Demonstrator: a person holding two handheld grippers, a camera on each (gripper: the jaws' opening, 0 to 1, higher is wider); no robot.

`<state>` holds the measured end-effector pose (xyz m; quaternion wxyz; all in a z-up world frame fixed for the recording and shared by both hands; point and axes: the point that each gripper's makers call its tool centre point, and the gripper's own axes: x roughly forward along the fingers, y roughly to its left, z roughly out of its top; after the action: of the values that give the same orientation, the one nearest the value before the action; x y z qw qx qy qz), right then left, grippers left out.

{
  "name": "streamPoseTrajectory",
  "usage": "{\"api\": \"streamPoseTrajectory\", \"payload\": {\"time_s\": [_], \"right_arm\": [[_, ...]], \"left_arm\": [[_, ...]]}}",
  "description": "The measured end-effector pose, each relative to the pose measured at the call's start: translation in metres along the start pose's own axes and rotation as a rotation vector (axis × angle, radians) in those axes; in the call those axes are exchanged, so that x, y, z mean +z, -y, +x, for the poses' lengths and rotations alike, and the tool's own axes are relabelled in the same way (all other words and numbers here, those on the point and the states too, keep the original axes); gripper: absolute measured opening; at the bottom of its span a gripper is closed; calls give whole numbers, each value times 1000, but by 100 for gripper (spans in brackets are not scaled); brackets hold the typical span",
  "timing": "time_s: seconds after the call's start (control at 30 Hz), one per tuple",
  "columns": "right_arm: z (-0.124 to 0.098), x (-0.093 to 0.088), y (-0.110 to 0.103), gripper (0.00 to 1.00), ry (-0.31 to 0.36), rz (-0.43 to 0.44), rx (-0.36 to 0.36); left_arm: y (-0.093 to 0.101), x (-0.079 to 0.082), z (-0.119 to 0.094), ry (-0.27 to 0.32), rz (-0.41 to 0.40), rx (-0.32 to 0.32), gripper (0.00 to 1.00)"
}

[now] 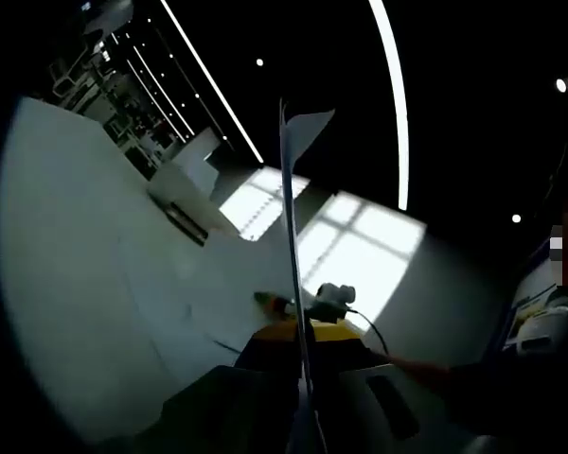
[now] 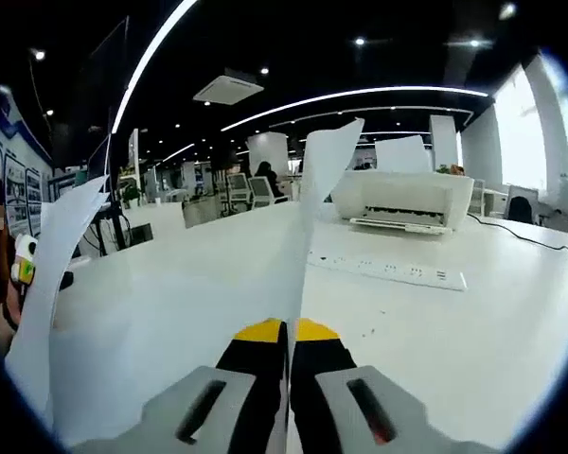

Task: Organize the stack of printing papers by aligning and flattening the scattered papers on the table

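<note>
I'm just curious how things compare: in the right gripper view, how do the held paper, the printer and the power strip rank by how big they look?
1. Paper, though it's nearest the camera.
2. Printer.
3. Power strip, a thin strip.

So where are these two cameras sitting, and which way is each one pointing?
Left gripper view: rides the left gripper, tilted along the white table toward the printer; its jaws pinch an edge-on paper sheet.
Right gripper view: rides the right gripper, level across the table to the printer; its jaws pinch the paper.
Shared: table, printer, paper.
</note>
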<state>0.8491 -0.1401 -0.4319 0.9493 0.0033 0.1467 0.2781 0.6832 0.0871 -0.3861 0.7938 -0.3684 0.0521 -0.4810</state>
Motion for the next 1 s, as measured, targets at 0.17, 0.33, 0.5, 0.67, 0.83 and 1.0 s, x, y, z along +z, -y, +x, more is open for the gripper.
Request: {"api": "streamPoseTrajectory", "payload": {"time_s": [0.17,0.33,0.5,0.67,0.83,1.0], "right_arm": [[-3,2,-1,0,1,-6,-1],[-5,12,-2,0,16,-12,1],[-11,27,-2,0,45,-18,3],[-23,38,-2,0,63,-28,-4],[-35,45,-6,0,63,-22,-3],[-46,50,-3,0,70,-70,-13]], "left_arm": [[-2,1,-1,0,-1,1,6],[0,-1,0,0,-1,1,6],[3,-2,1,-1,0,0,6],[4,-2,1,-2,2,0,6],[2,-1,1,-2,3,0,6],[1,0,0,-2,3,0,6]]}}
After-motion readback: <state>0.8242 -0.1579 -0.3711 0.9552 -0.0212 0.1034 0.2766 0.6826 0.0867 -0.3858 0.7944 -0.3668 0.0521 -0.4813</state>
